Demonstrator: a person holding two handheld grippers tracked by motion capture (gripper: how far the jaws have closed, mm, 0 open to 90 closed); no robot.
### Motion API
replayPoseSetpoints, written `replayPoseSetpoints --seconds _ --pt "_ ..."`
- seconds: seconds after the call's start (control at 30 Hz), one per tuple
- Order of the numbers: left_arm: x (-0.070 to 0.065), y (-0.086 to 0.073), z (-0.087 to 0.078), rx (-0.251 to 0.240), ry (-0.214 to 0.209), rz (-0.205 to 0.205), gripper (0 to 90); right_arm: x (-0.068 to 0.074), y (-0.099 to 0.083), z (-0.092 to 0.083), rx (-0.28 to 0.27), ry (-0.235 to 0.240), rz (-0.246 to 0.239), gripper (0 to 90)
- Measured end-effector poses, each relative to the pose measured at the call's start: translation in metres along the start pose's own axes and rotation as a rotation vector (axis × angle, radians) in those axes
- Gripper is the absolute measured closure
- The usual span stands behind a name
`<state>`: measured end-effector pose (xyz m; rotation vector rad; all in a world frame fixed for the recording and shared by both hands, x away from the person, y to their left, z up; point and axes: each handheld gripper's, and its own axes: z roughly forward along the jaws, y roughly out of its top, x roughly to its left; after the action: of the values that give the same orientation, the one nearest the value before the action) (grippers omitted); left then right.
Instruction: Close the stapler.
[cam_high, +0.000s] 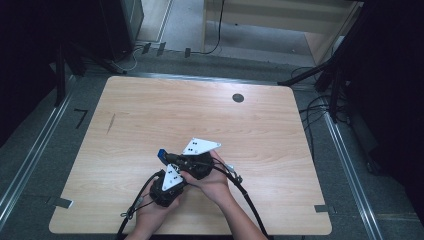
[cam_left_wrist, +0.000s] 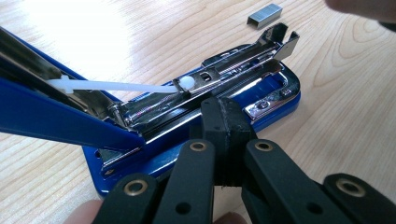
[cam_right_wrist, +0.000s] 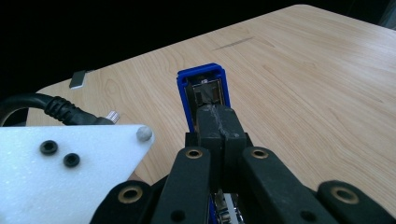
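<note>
A blue stapler (cam_left_wrist: 275, 93) lies swung open on the wooden table (cam_high: 200, 110). Its metal magazine is bared, and a white plastic rod (cam_left_wrist: 116, 86) runs from it to the raised blue lid (cam_left_wrist: 46, 112). My left gripper (cam_left_wrist: 226, 116) is shut, and its tip rests against the side of the magazine. My right gripper (cam_right_wrist: 219, 121) is shut too, its tip lying on the inner face of the blue lid (cam_right_wrist: 201, 77). From above, both hands crowd together over the stapler (cam_high: 162, 154) near the table's front edge. A short strip of staples (cam_left_wrist: 265, 14) lies loose beyond the stapler.
A dark round grommet (cam_high: 238, 98) sits near the table's far edge. Grey tape tabs (cam_high: 62, 202) (cam_high: 322, 208) mark the front corners. Cables trail from both grippers over the front edge. The left gripper's white three-cornered plate (cam_right_wrist: 60, 177) stands close beside the right jaws.
</note>
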<state>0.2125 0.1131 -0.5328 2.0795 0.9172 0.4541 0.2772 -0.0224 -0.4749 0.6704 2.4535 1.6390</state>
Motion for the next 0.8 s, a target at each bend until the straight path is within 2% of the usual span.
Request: replayPoseSetpoints --seconds 0.3,0.53,0.8 --pt "0.000 0.000 0.000 0.000 0.001 0.002 90.0 -0.003 0.000 0.003 0.000 0.019 -0.004 90.0" --pt "0.000 0.000 0.000 -0.001 0.002 0.002 90.0 -0.001 0.002 0.011 0.022 0.002 -0.028 90.0" --pt "0.000 0.000 0.000 0.000 0.002 0.004 90.0 -0.002 0.001 0.014 0.038 0.006 -0.026 90.0"
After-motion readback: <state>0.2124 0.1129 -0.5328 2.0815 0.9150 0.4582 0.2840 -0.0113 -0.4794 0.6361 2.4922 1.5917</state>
